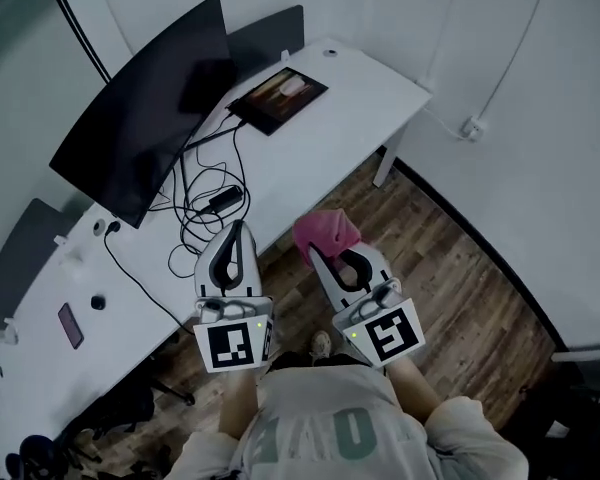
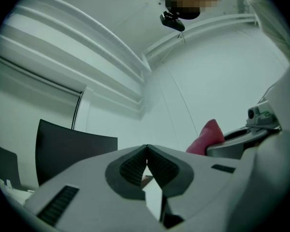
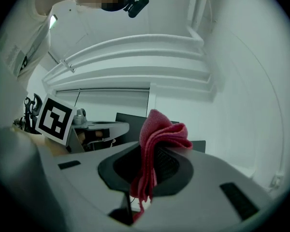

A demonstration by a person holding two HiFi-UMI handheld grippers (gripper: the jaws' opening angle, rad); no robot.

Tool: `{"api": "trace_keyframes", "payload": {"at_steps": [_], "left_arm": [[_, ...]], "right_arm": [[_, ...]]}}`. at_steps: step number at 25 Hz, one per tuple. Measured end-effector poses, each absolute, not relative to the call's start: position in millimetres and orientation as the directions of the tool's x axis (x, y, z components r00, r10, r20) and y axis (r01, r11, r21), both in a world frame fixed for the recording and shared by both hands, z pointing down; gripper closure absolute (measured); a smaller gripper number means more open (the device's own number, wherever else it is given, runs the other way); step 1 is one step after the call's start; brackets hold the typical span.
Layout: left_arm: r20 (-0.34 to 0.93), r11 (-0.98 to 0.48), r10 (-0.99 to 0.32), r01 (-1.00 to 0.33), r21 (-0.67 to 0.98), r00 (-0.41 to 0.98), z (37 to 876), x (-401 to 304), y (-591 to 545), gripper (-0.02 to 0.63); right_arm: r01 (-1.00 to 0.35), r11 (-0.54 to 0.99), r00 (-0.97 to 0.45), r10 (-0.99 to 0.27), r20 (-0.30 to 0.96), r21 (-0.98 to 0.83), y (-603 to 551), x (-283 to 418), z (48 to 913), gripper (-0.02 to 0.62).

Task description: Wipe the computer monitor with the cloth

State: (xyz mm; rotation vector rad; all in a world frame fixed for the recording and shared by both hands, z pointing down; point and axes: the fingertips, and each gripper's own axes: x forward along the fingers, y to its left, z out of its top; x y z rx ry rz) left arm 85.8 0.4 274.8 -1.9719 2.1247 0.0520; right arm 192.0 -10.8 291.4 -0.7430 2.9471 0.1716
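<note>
Only in the head view is the whole monitor [image 1: 145,118] shown, on the desk [image 1: 320,138]; the cloth [image 3: 157,129] is pinched in the right gripper [image 3: 152,153], well apart from it; the left gripper [image 2: 146,153] is closed, empty.

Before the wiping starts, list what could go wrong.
1. The cloth sits bunched between the jaws of the right gripper; little sticks out, so hard tips might scrape the monitor.
2. Loose cables lie on the desk below the monitor; a reaching gripper could snag them.
</note>
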Motion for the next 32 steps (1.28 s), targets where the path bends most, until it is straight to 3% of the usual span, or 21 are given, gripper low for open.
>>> {"api": "trace_keyframes", "payload": {"at_steps": [17, 32], "left_arm": [[-0.222, 0.087, -0.974, -0.985, -0.147, -0.053, 265.2, 44.8, -83.3, 0.592], [-0.223, 0.201, -0.960, -0.971, -0.126, -0.169, 251.6, -40.1, -96.1, 0.592]], "right_arm": [[-0.444, 0.888, -0.891, -0.425, -0.157, 0.118, -93.2, 123.6, 279.5, 0.545], [-0.323, 0.939, -0.939, -0.302, -0.168, 0.118, -107.6, 36.4, 271.0, 0.545]]}}
